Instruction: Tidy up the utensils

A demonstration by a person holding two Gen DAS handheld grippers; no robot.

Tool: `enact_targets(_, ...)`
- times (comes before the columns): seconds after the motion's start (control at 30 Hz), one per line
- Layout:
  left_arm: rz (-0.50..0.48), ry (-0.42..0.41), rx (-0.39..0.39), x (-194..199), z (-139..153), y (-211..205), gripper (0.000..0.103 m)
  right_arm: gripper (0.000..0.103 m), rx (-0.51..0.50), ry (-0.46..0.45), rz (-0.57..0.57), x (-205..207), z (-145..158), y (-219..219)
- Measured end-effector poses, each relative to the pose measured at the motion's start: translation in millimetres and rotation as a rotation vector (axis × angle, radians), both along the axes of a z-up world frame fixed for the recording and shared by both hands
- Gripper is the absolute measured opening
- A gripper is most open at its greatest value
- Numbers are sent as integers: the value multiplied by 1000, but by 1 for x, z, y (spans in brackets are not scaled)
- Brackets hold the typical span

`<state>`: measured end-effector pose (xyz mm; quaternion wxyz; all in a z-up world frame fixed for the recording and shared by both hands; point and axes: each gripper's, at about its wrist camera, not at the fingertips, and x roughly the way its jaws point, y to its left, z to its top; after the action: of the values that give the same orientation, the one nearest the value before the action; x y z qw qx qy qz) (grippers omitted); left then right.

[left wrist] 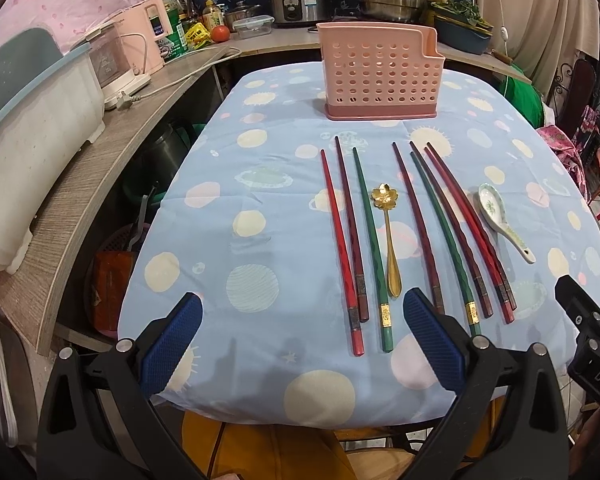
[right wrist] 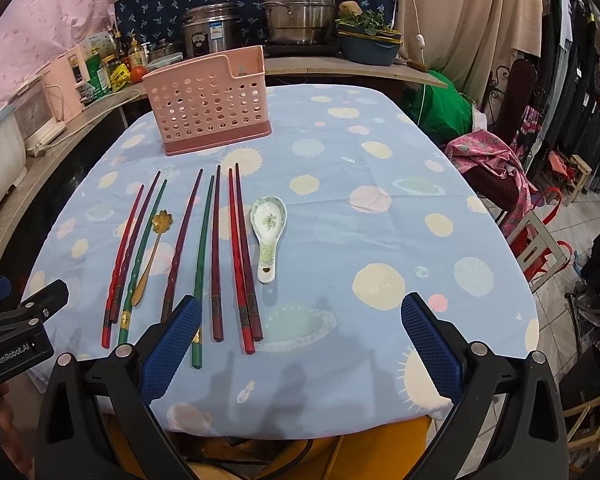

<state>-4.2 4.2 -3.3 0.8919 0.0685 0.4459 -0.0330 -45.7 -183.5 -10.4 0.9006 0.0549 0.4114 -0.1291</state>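
Tabletop under a blue cloth with pale dots and planets [left wrist: 260, 184]; nothing sorted yet, by my reading. Pink perforated plastic utensil holder [left wrist: 376, 76] stands upright at the far end, apparently empty. Between it and me lie eight lacquered chopsticks, red, maroon and green [left wrist: 380, 240], in a loose row, long axes running away from me, thin tips toward the holder, banded butts toward my tools. White ceramic soup spoon with green print [right wrist: 268, 232] lies just right of the row, bowl far, handle near. Gold flower-bowl teaspoon [left wrist: 388, 240] lies among the left sticks, same heading. Left tool [left wrist: 302, 344] gapes wide and empty over the left butts; right tool [right wrist: 300, 344] likewise, nearer the ceramic spoon.
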Motion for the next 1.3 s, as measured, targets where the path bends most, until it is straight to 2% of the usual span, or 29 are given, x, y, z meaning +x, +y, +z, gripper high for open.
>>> enact_targets(0.57, -4, 9, -6, 1, 0, -3, 96, 97, -6, -8, -1, -1, 1, 0)
enact_targets(0.83, 10, 45, -40, 7, -10, 5, 96, 97, 1, -2, -8, 0, -2, -2)
enact_targets(1.03, 23, 80, -45, 21, -23, 8, 93, 97, 6, 7, -11, 4, -5, -5)
enact_targets(1.17, 18, 112, -37, 32, -35, 7, 82, 97, 16, 19, -14, 9, -9, -8)
enact_targets(1.3, 30, 124, -32, 41, -43, 7, 82, 97, 16, 27, -11, 13, -12, -10)
